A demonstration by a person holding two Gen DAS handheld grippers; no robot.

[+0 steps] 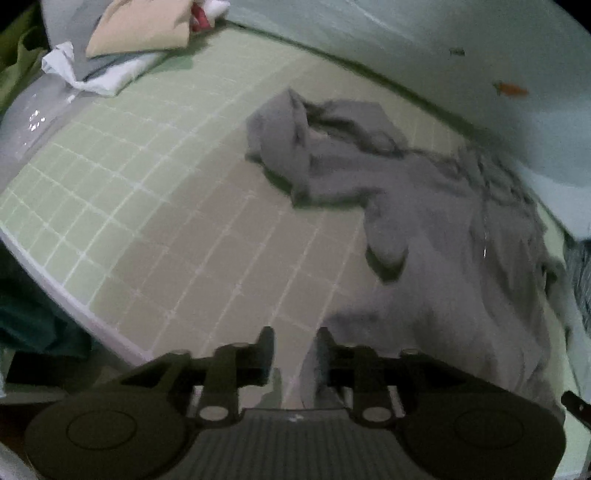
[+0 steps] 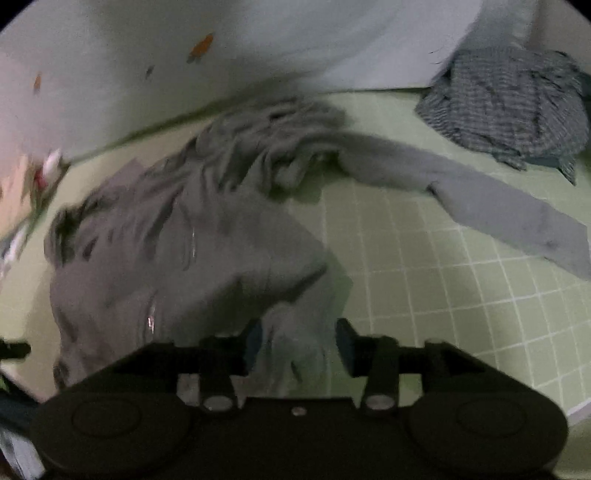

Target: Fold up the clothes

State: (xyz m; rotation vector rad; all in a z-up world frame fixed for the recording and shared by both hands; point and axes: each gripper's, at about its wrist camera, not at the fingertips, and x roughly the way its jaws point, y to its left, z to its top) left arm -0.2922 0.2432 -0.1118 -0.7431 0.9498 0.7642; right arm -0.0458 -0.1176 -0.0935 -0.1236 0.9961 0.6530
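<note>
Crumpled grey long-sleeved garment [image 1: 424, 221] spread on green gridded cutting mat [image 1: 129, 166]; left gripper [image 1: 295, 354] jaws parted at its near hem; right gripper [image 2: 299, 347] jaws parted astride a fabric fold; folded beige cloth [image 1: 140, 29]; checked shirt [image 2: 509, 103] heaped.

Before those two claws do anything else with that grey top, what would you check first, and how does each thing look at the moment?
1. Left gripper open: ok, a gap shows between its fingers.
2. Right gripper open: ok, fingers apart with cloth in the gap.
3. Either gripper actually pinching the grey garment: cannot tell, the hem lies at both sets of fingers.
4. Garment spread flat: not ok, it is bunched and wrinkled, one sleeve stretched out.
5. Bare green grid mat beside the garment: ok.
6. Other laundry apart: ok, the checked shirt and folded stack lie away from it.
</note>
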